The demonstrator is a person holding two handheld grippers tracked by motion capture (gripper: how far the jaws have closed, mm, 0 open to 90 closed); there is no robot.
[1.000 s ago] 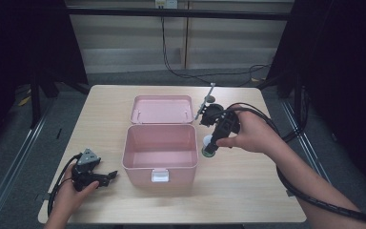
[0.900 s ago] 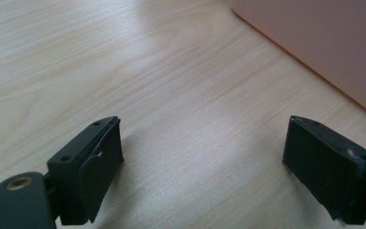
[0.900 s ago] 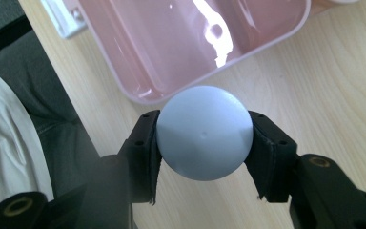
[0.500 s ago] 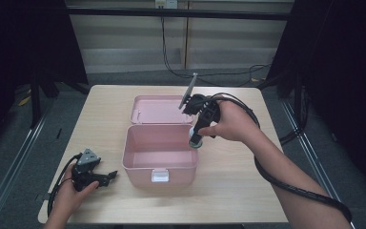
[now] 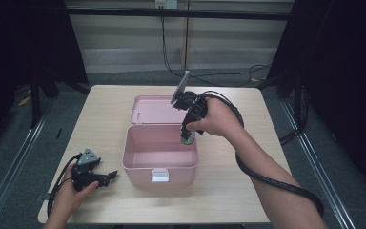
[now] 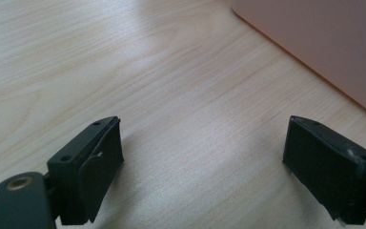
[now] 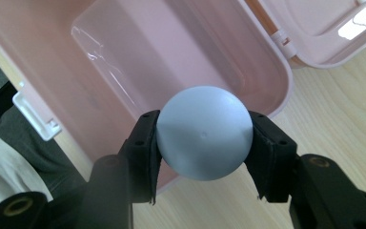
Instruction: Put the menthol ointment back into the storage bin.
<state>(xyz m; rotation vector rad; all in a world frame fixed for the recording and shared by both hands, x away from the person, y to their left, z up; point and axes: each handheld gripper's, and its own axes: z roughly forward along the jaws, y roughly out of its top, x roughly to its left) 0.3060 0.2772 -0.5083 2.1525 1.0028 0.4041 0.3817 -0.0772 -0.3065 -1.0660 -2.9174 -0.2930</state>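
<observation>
Over pink box (image 7: 100, 62) rim: right gripper (image 7: 202, 143) clamping ball (image 7: 204, 132).

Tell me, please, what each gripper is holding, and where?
The right gripper clamps a pale blue ball across its middle; the left gripper holds nothing.

Black tools (image 5: 188, 136), screw-holed black jaws, grey three-cornered plates, trailing black cables

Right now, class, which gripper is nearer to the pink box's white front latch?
Left. The left gripper rests on the table beside the pink box, a short way left of its white latch. The right gripper hangs over the box's far right rim, holding a ball.
</observation>
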